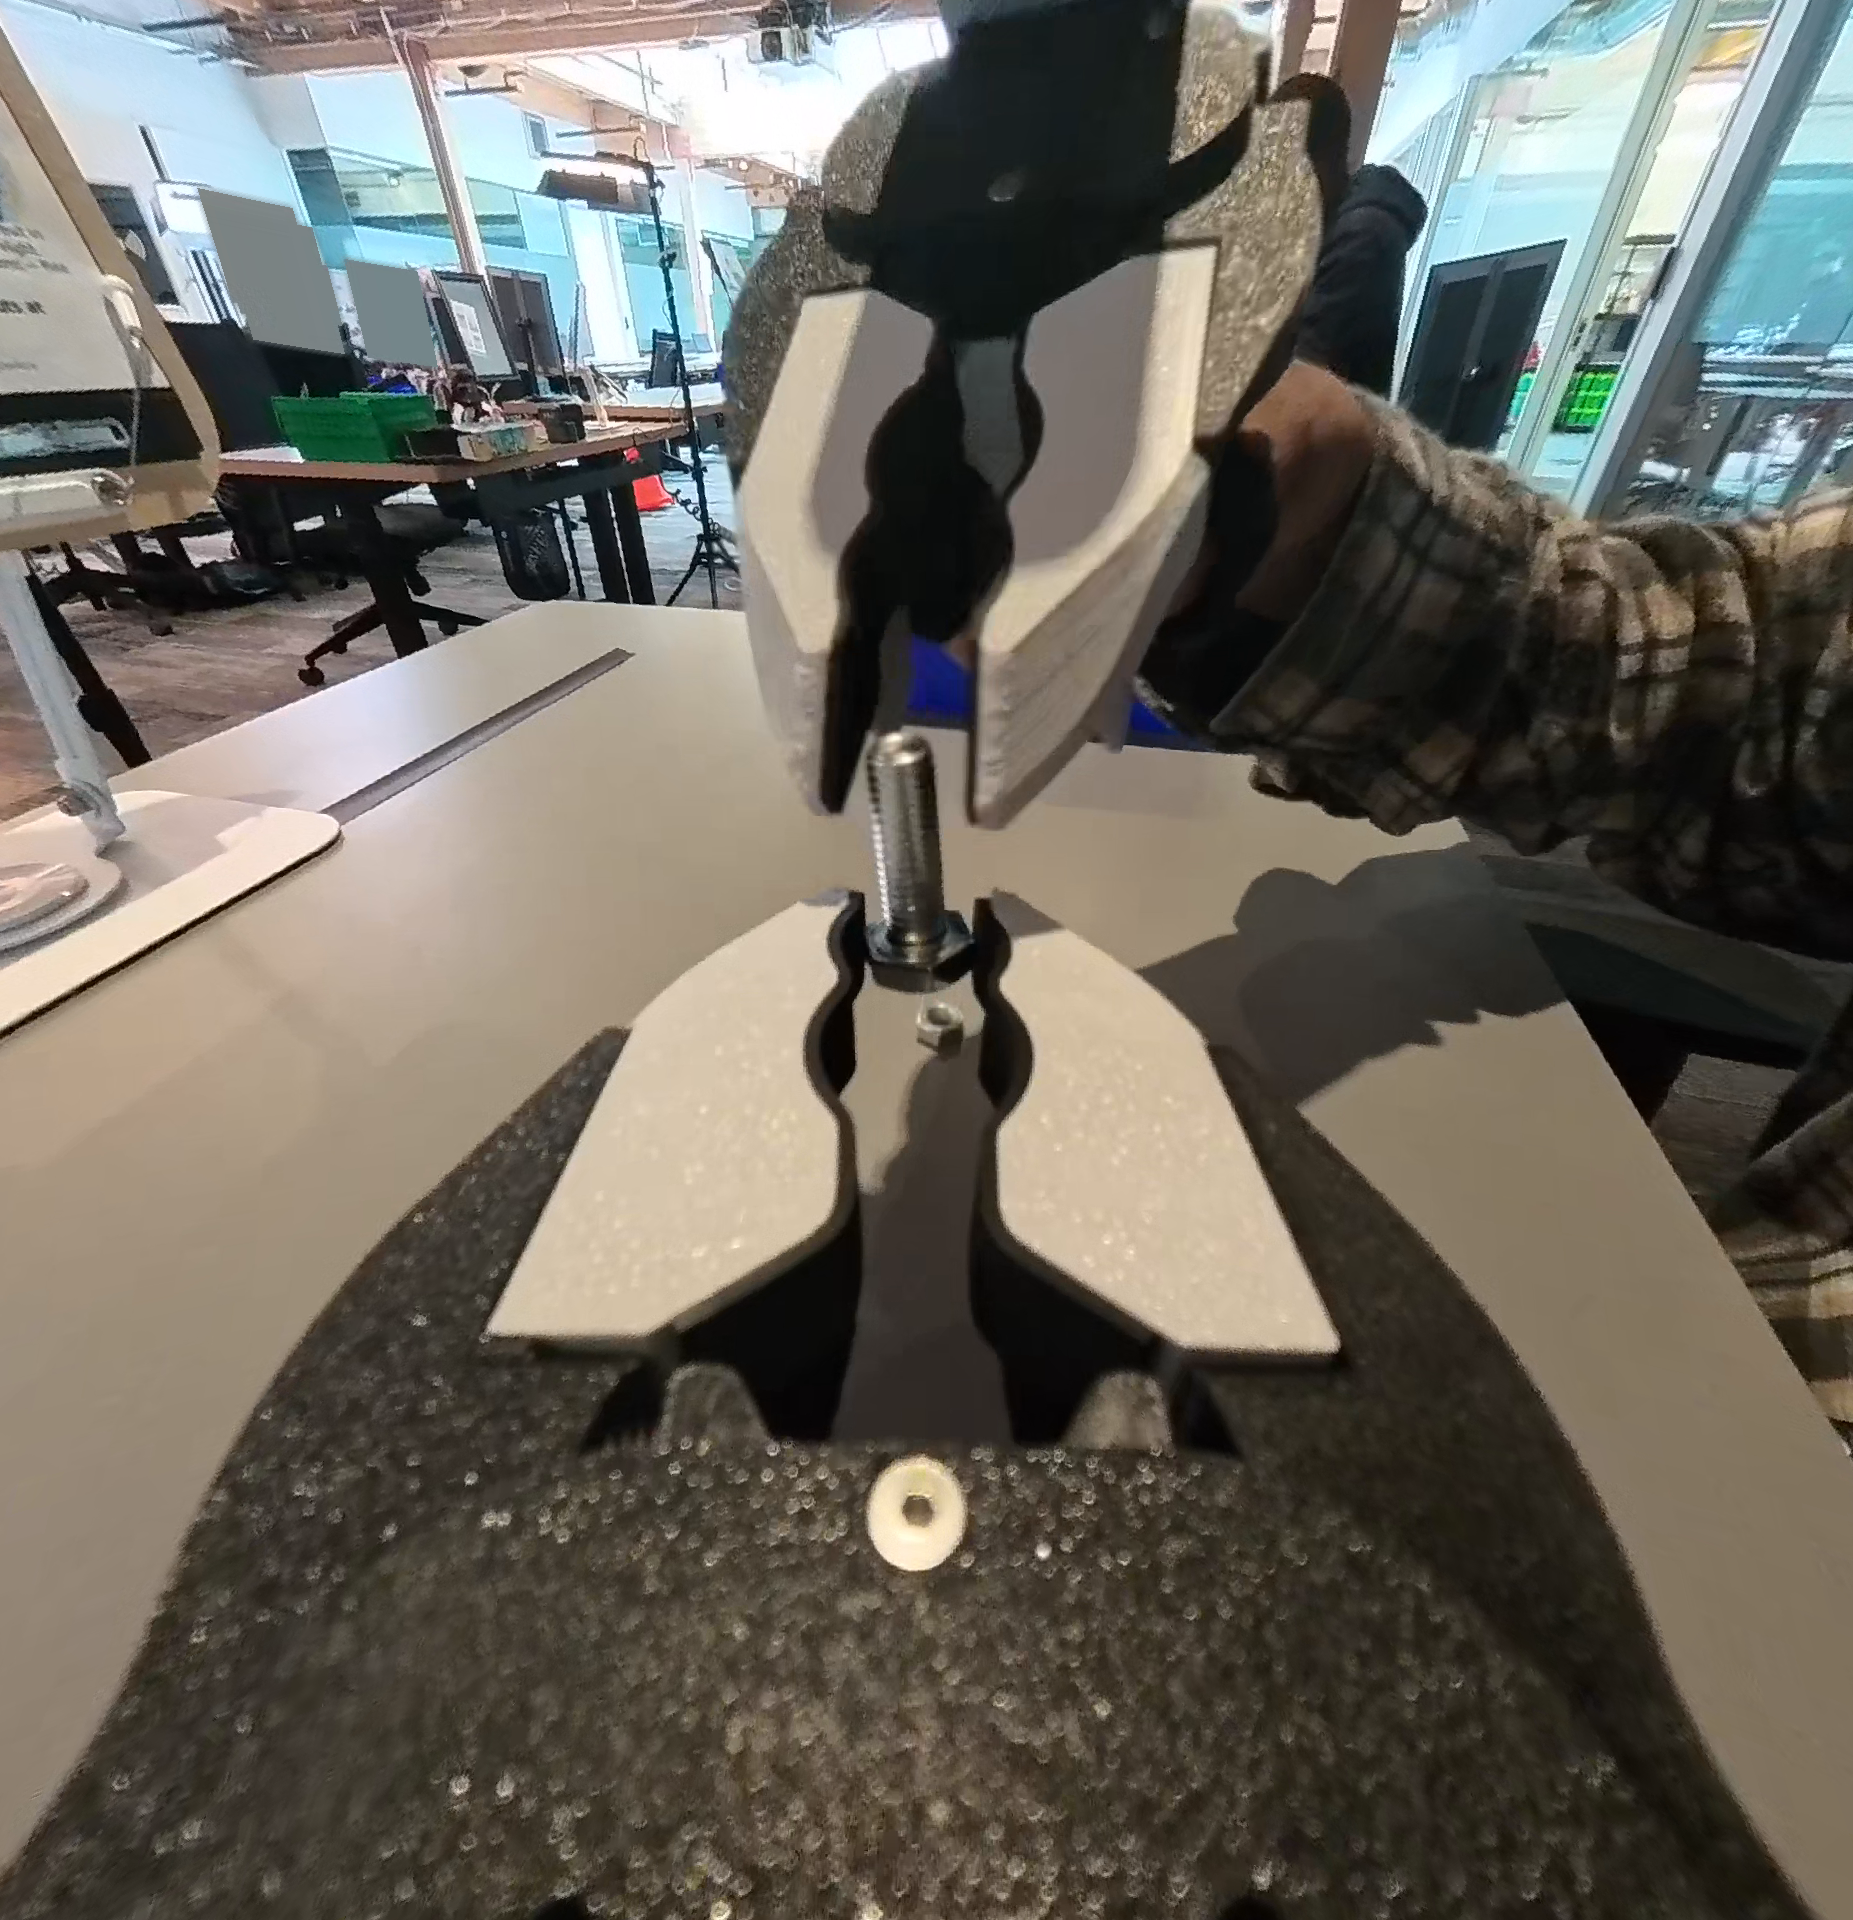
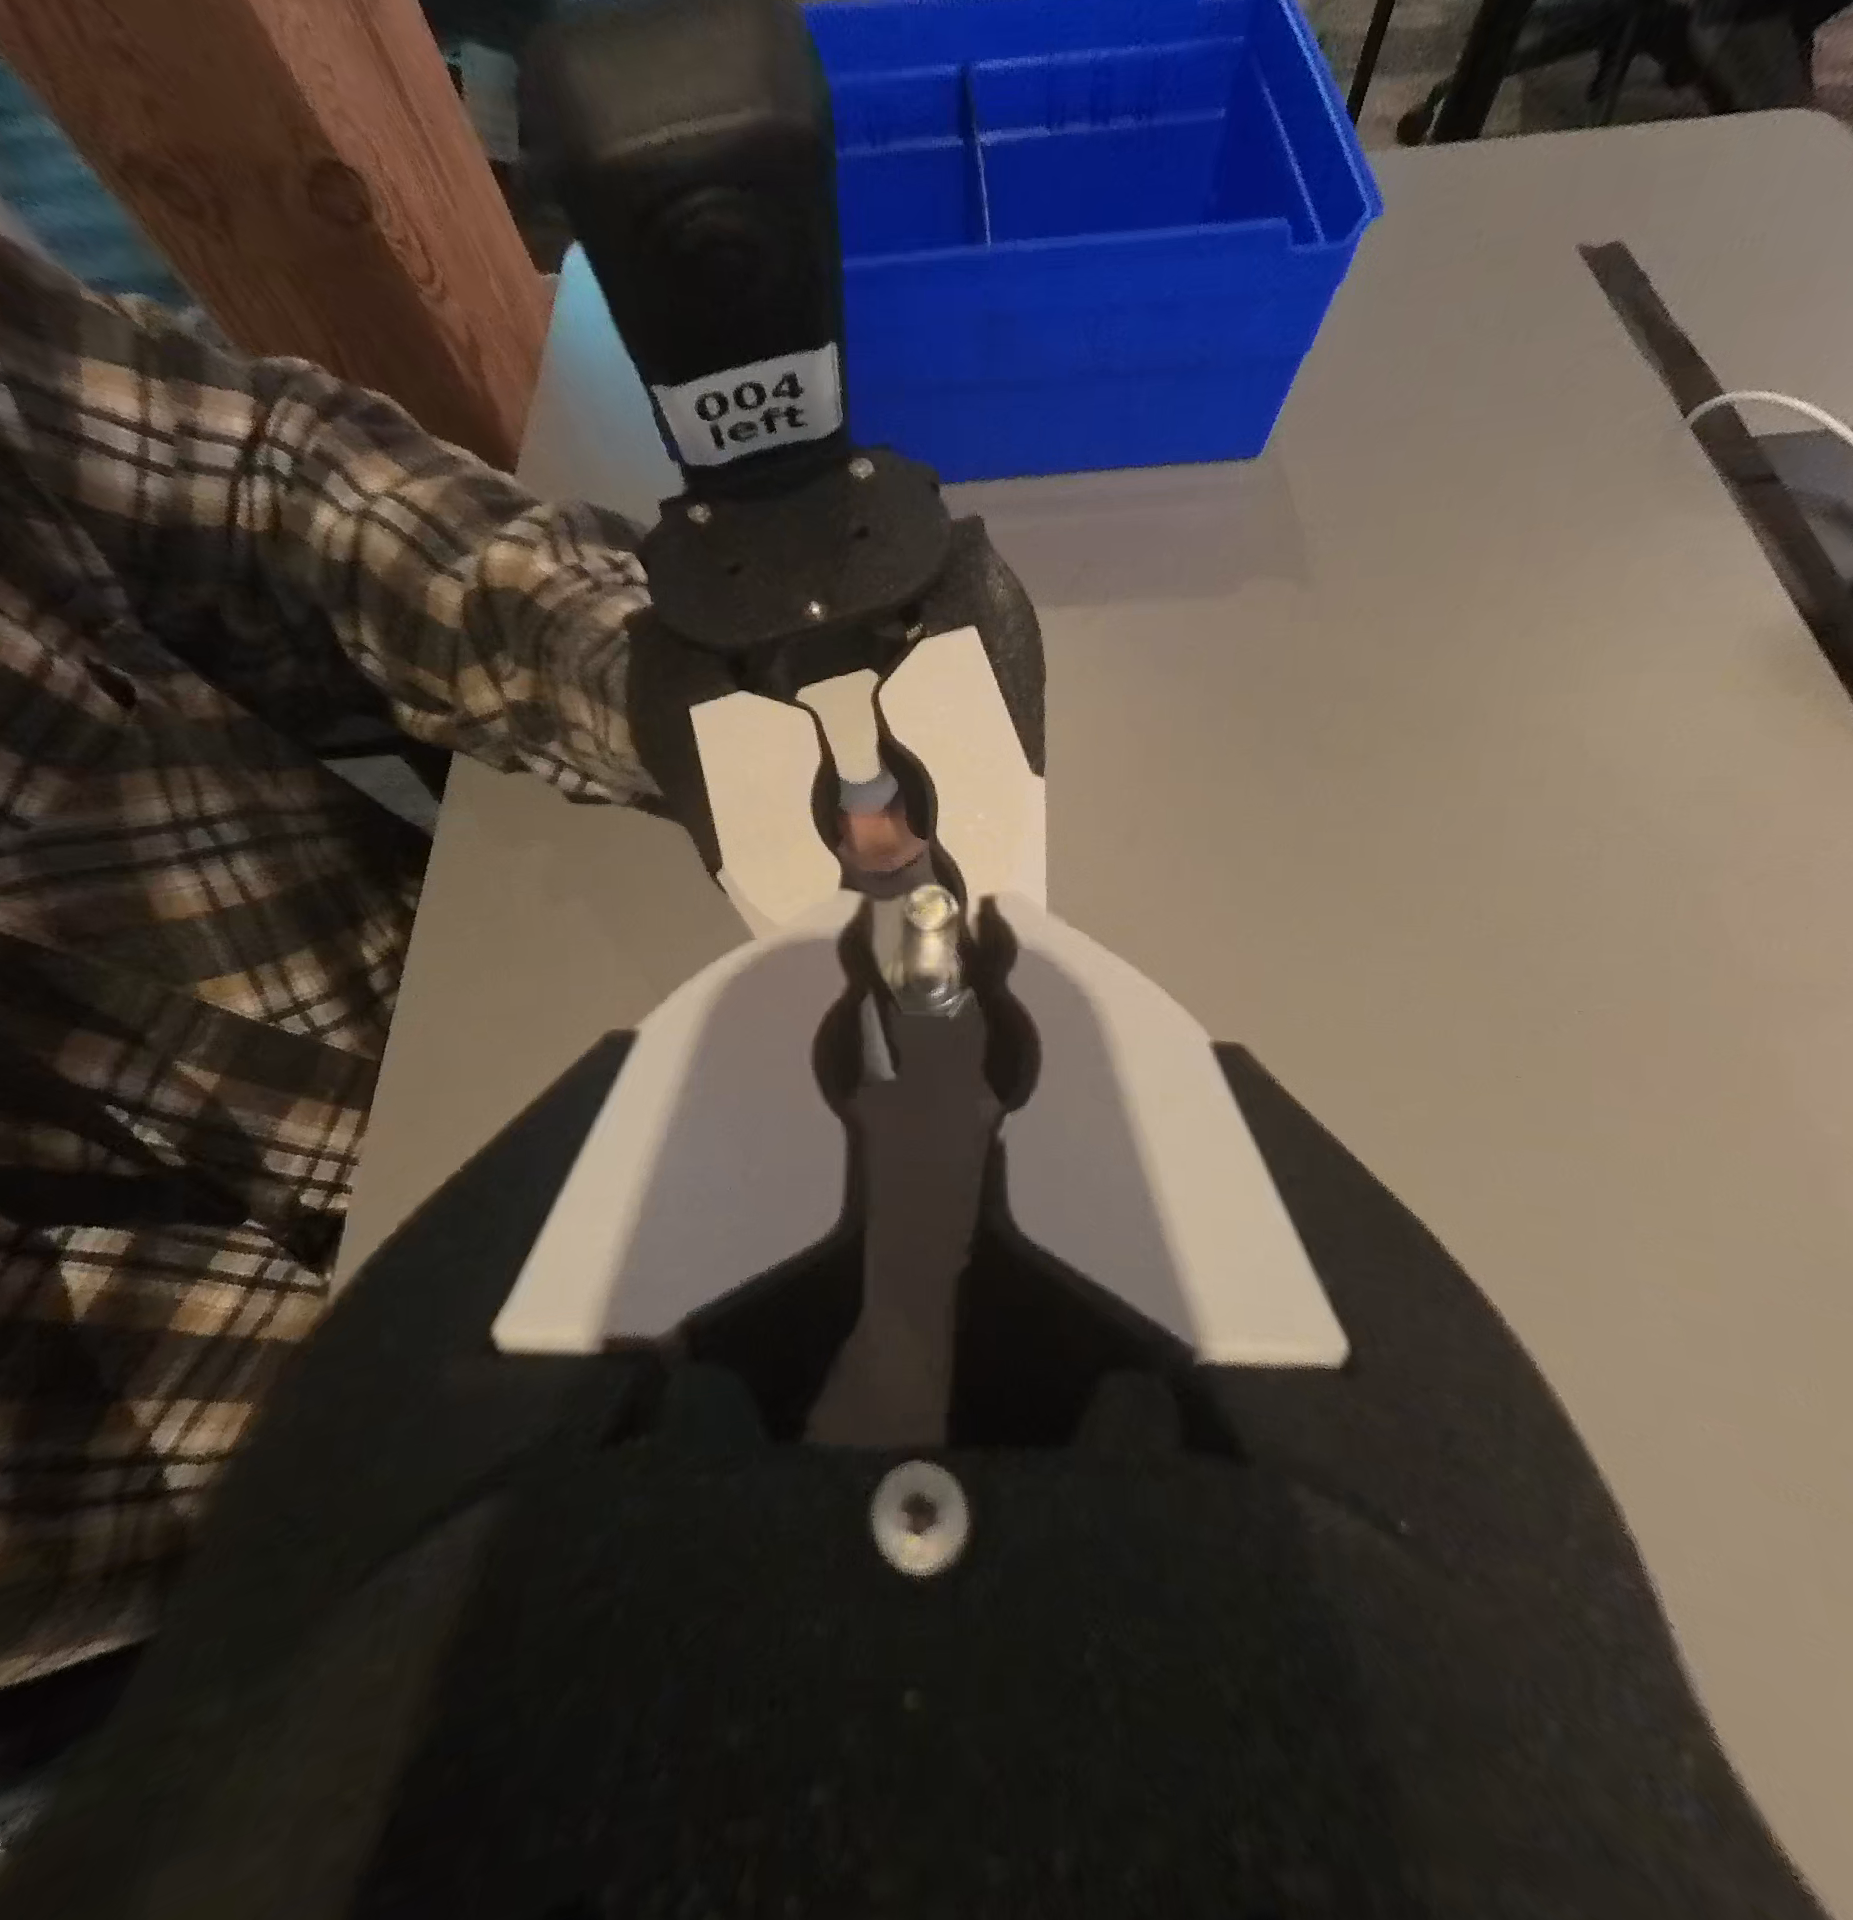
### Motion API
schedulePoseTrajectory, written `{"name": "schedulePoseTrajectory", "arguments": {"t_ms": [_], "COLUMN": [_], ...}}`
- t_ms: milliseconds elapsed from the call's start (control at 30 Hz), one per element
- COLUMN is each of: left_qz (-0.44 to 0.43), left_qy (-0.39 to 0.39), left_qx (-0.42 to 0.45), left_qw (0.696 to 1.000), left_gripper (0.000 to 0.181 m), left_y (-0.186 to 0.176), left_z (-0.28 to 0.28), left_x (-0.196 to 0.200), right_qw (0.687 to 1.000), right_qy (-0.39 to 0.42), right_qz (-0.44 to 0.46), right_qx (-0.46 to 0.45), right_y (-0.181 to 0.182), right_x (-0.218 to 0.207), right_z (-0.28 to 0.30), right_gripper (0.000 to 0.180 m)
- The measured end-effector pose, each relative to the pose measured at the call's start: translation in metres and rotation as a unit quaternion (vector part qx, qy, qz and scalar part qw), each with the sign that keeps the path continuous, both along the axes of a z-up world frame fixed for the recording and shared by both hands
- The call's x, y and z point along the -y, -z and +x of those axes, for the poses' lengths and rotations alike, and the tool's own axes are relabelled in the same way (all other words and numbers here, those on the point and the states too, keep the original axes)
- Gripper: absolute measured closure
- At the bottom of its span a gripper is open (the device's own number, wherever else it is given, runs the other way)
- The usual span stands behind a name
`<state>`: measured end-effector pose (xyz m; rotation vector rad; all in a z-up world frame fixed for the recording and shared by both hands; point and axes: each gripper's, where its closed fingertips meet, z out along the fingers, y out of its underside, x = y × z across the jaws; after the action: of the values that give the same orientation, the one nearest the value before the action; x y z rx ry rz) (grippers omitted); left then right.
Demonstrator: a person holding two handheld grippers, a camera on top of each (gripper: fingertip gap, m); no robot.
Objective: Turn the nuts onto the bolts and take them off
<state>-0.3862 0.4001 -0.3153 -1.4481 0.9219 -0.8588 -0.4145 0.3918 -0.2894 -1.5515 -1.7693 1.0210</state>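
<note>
The bolt (image 1: 904,831) is standing upright, head down on the worktop (image 1: 382,1039), its long axis vertical. The left gripper (image 1: 917,940) is clamping its head with narrowly parted jaws. A loose nut (image 1: 940,1023) is lying just beside it. The right gripper (image 1: 896,800) is hovering directly above, jaws slightly apart and straddling the threaded tip, seemingly gripping nothing.

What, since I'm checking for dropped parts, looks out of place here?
A small nut lies loose on the table, between the fingers of the left hand-held gripper, close to the bolt it holds upright. The nut is threaded on nothing and looks too small for that bolt.
</note>
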Motion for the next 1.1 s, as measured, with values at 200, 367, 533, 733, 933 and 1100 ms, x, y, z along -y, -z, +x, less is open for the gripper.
{"name": "schedulePoseTrajectory", "arguments": {"t_ms": [200, 367, 533, 733, 933, 1100], "left_qz": [0.029, 0.041, 0.036, 0.010, 0.005, 0.009], "left_qy": [-0.011, -0.011, 0.005, 0.034, 0.035, 0.036], "left_qx": [-0.006, -0.022, -0.015, 0.027, 0.041, 0.046], "left_qw": [0.999, 0.999, 0.999, 0.999, 0.999, 0.998], "left_gripper": [0.162, 0.162, 0.161, 0.161, 0.161, 0.161], "left_y": [-0.004, -0.001, -0.002, -0.008, -0.011, -0.013], "left_z": [-0.003, 0.003, 0.005, 0.004, 0.001, 0.002], "left_x": [0.000, 0.003, 0.007, 0.010, 0.009, 0.010], "right_qw": [0.994, 0.996, 0.997, 0.996, 0.995, 0.994], "right_qy": [0.000, -0.003, -0.029, -0.035, -0.032, -0.035], "right_qz": [-0.002, -0.004, 0.028, 0.014, 0.002, -0.012], "right_qx": [-0.106, -0.089, -0.067, -0.075, -0.094, -0.106], "right_y": [-0.021, -0.007, 0.001, -0.005, -0.012, -0.013], "right_x": [0.001, 0.004, 0.009, 0.009, 0.007, 0.008], "right_z": [0.008, 0.005, 0.002, 0.005, 0.007, 0.007], "right_gripper": [0.154, 0.148, 0.171, 0.171, 0.171, 0.171]}}
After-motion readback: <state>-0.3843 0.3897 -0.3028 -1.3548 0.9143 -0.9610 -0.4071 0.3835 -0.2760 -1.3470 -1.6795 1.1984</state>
